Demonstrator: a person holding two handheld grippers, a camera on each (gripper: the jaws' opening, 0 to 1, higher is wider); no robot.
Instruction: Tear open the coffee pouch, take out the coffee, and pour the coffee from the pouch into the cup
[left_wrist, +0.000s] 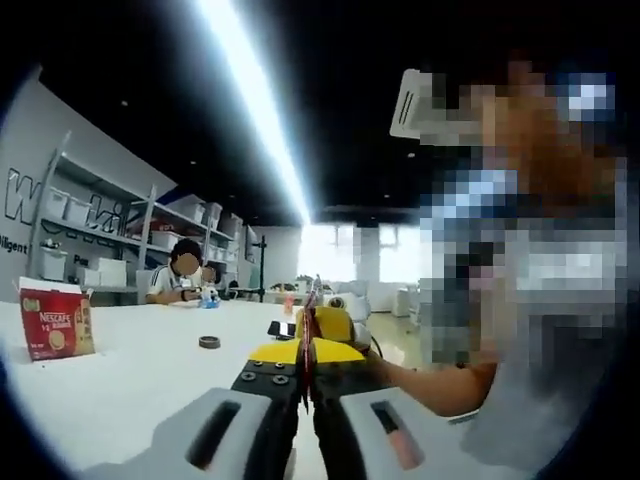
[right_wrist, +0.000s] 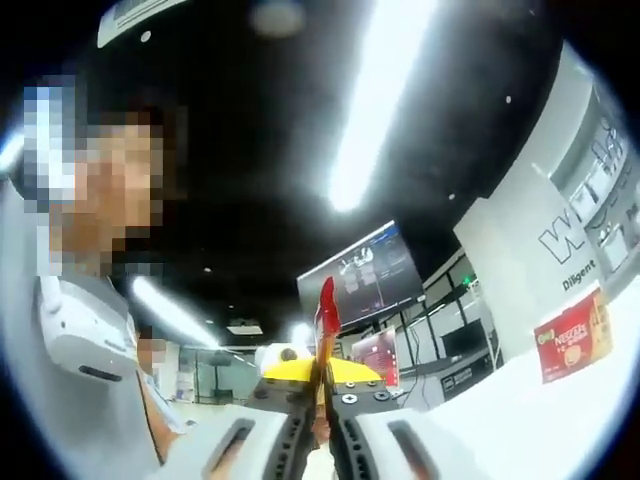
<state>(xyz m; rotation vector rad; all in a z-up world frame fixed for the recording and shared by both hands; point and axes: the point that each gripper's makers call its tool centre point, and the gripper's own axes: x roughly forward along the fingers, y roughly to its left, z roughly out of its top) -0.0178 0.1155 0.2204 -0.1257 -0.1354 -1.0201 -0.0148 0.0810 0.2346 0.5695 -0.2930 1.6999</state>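
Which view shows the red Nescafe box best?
The left gripper view: the box stands whole on the white table, its logo readable. In the right gripper view the box sits at the right edge, tilted and distorted, with fainter print.

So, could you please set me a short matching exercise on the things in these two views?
Things:
1. sachet
2. Nescafe box
3. black ring
4. ceiling light

States:
A. lying flat on the white table
B. long bright strip overhead
C. standing upright, red
D. pinched edge-on between shut jaws

Pairs: 1-D, 2-C, 3-A, 4-B
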